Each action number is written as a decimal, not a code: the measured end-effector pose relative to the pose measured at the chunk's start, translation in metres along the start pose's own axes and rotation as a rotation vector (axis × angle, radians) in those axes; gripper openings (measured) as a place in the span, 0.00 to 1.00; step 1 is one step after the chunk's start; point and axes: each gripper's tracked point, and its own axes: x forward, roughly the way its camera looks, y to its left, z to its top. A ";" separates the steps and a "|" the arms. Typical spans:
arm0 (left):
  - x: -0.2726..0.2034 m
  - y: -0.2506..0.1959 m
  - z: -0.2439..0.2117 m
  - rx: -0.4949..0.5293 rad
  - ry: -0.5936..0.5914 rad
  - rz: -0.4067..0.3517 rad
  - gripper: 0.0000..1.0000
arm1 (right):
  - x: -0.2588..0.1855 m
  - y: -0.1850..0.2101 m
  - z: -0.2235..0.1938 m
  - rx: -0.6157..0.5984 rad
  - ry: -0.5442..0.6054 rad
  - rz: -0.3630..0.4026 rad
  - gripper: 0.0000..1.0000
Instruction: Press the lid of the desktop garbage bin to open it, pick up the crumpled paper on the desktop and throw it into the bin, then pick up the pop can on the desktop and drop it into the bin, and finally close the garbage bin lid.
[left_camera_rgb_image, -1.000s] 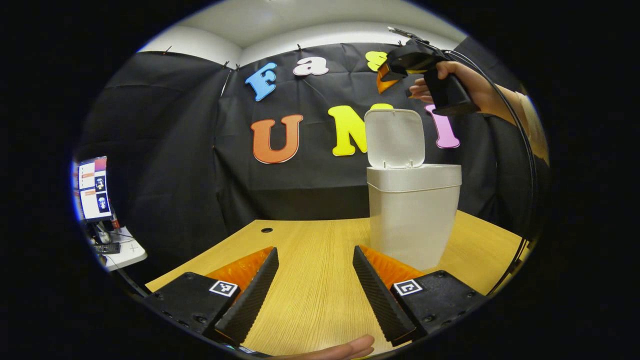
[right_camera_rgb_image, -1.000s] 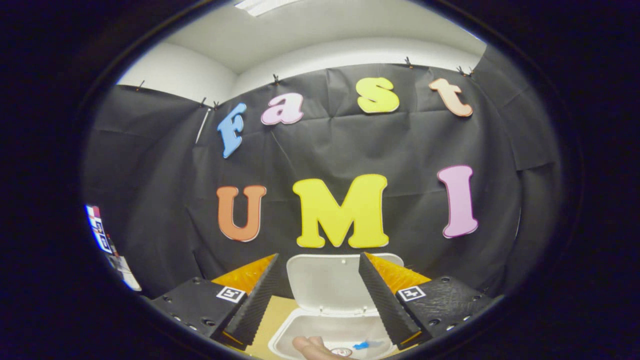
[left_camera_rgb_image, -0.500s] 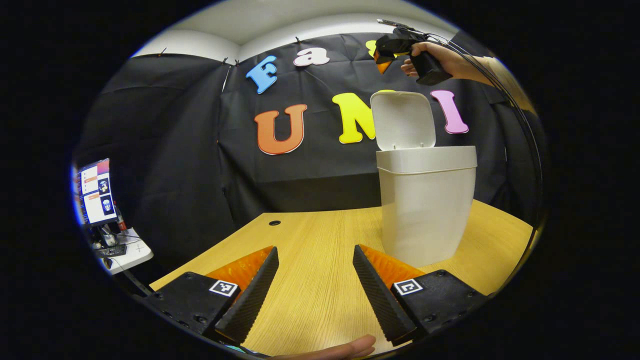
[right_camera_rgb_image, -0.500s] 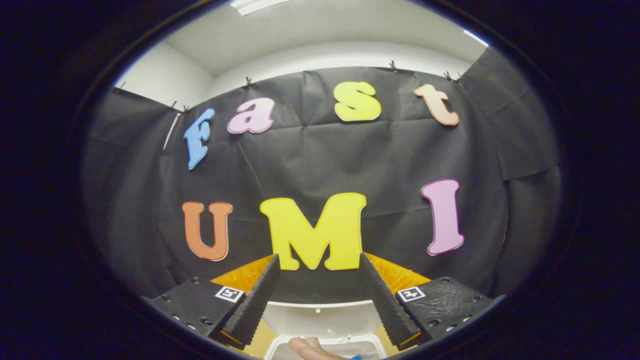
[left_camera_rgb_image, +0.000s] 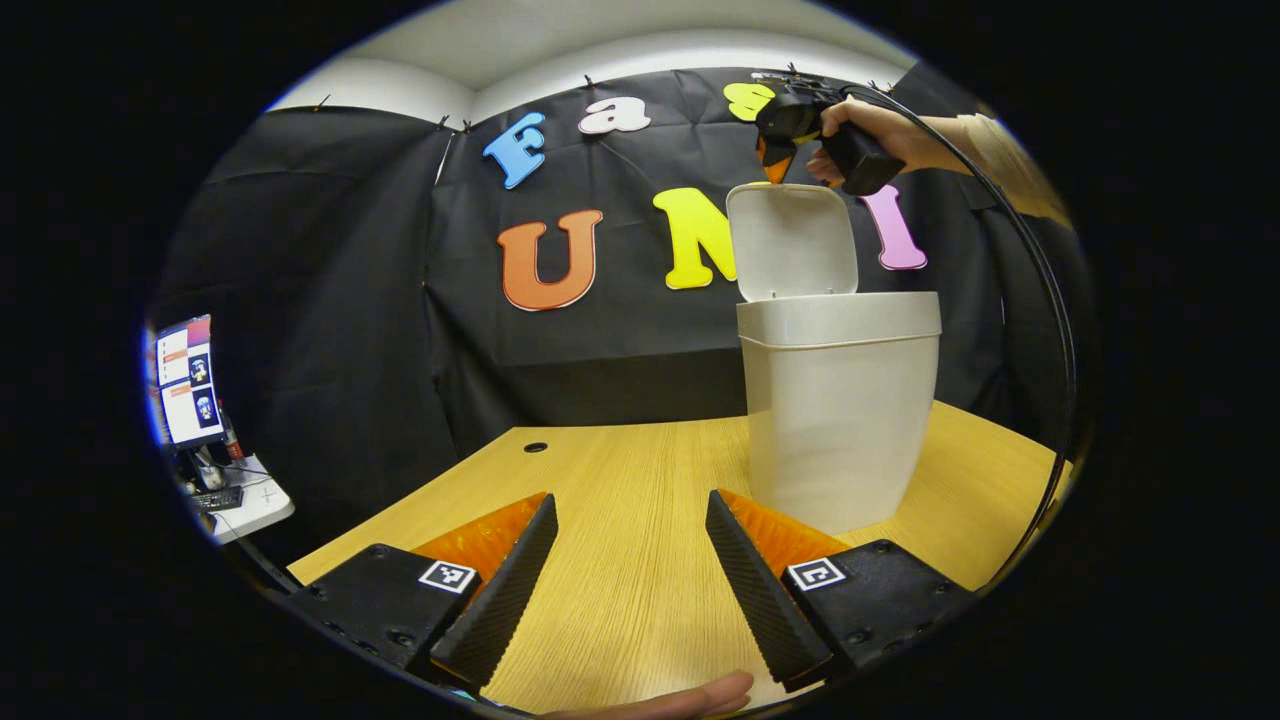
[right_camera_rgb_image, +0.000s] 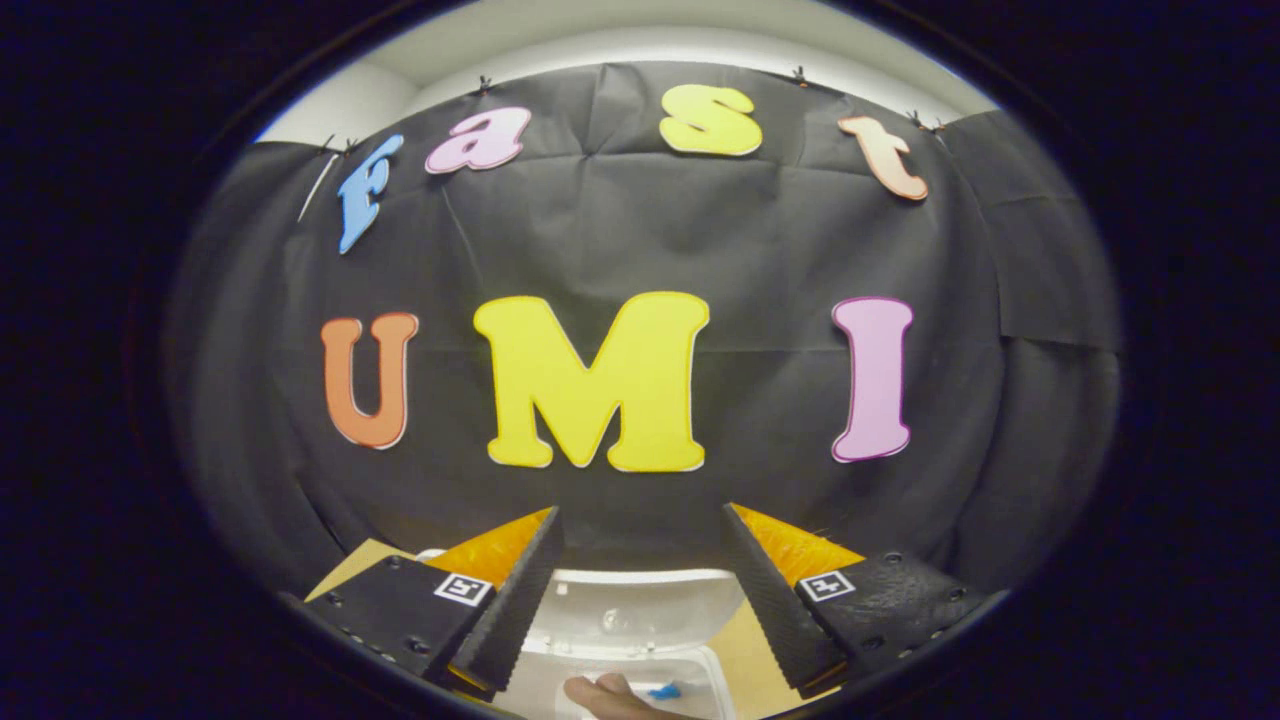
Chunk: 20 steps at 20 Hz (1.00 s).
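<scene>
Bin (left_camera_rgb_image: 838, 410) at my 1 o'clock on the desk (left_camera_rgb_image: 620, 520), lid (left_camera_rgb_image: 792, 242) upright. Right gripper (left_camera_rgb_image: 775, 150) above it, left gripper (left_camera_rgb_image: 628, 575) low; both spread, empty. I judge only closing remains.

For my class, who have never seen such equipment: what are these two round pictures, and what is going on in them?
A person holds a two-finger claw in each hand, and each claw carries a camera looking along its fingers. The left gripper view looks across a wooden table at a white bin with its lid raised; the left claw is open and empty. Above the lid, a hand holds the right claw. The right gripper view looks over the lid from above; its claw is open, holding nothing.
</scene>
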 end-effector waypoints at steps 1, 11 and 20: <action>0.000 0.001 0.000 0.000 -0.001 0.004 0.97 | -0.002 -0.003 0.002 0.005 -0.007 -0.007 0.96; 0.001 0.006 -0.001 -0.010 0.018 0.024 0.97 | -0.024 -0.005 -0.006 0.005 0.037 -0.015 0.98; -0.006 0.015 0.003 0.004 0.014 0.050 0.96 | -0.040 0.003 -0.053 0.020 0.200 0.029 0.94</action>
